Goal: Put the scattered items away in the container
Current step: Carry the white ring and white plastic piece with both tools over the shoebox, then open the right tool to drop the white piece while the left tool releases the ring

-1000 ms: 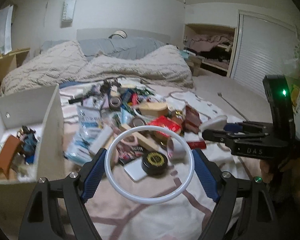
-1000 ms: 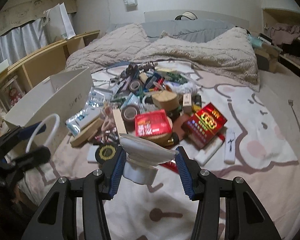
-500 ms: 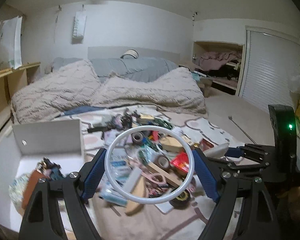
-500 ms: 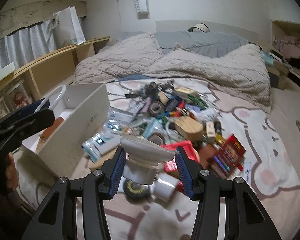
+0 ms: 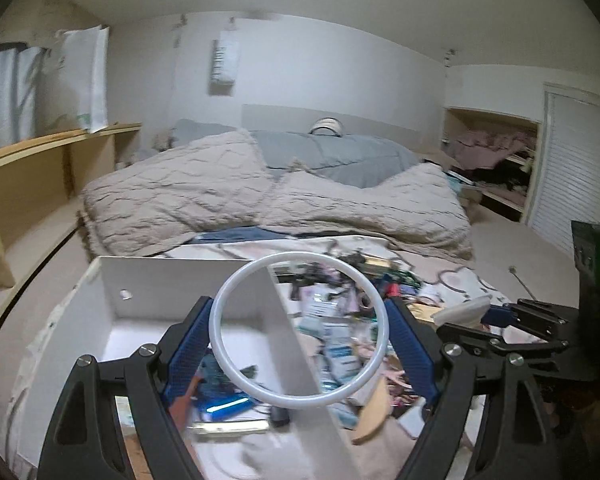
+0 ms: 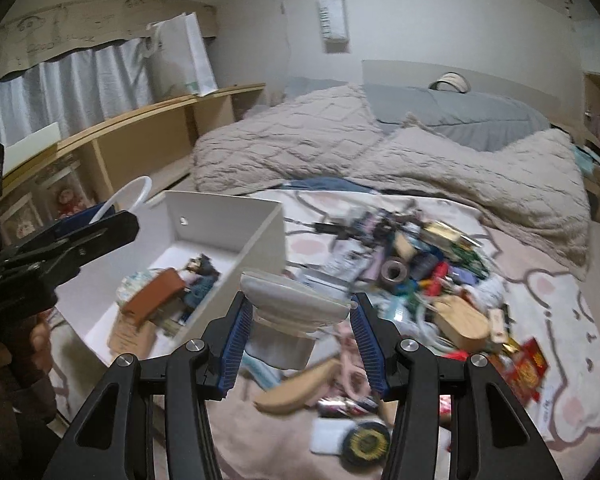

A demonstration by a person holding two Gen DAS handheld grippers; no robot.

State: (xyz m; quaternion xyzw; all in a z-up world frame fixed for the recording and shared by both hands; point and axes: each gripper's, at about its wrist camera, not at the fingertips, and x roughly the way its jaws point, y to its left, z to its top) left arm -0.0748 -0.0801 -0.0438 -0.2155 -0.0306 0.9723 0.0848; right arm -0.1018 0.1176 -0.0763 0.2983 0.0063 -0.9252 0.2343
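My left gripper [image 5: 300,322] is shut on a thin white ring [image 5: 300,259], which hangs above the right wall of the white box [image 5: 172,280]. My right gripper [image 6: 299,305] is shut on a white wide-rimmed cup [image 6: 292,296], held in the air just right of the box [image 6: 220,220] and near its front corner. The box holds a brown pouch [image 6: 152,296] and several small items. The scattered pile [image 6: 420,272] lies on the bed sheet right of the box. Each wrist view shows the other gripper: the right gripper [image 5: 480,316] and the left gripper [image 6: 112,216] with the ring [image 6: 136,190].
A rumpled beige quilt [image 6: 380,160] lies behind the pile. A wooden shelf [image 6: 112,136] runs along the left wall. A red packet [image 6: 528,364], a round black-and-gold tin [image 6: 366,444] and a curved wooden piece [image 6: 296,388] lie on the near sheet. A hand [image 6: 40,340] holds the left gripper.
Both grippers have risen and swung left from over the pile to the box. The ring now hangs over the box's right wall. Both grips are unchanged.
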